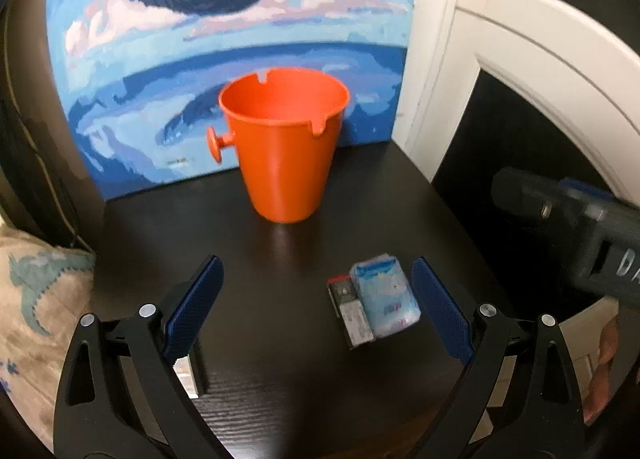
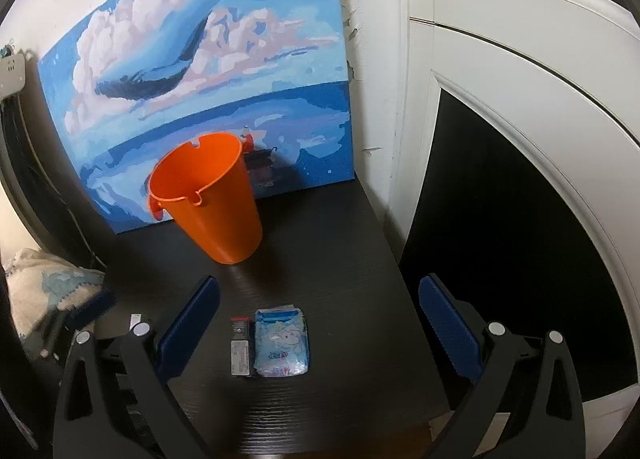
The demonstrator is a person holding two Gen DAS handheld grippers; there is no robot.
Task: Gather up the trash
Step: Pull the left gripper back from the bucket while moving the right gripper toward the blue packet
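Grippers both stand wide apart and hold nothing. The left gripper (image 1: 316, 307) hovers over the front of the dark table (image 1: 280, 379), its right finger (image 1: 440, 311) just beside a blue tissue pack (image 1: 386, 295). A small dark box (image 1: 350, 311) lies touching the pack's left side. The right gripper (image 2: 320, 333) frames the same pair, tissue pack (image 2: 283, 342) and box (image 2: 241, 347), between its spread fingers, touching neither. An orange bucket (image 2: 210, 199) stands upright near the table's back edge, before a whale painting (image 2: 200, 71).
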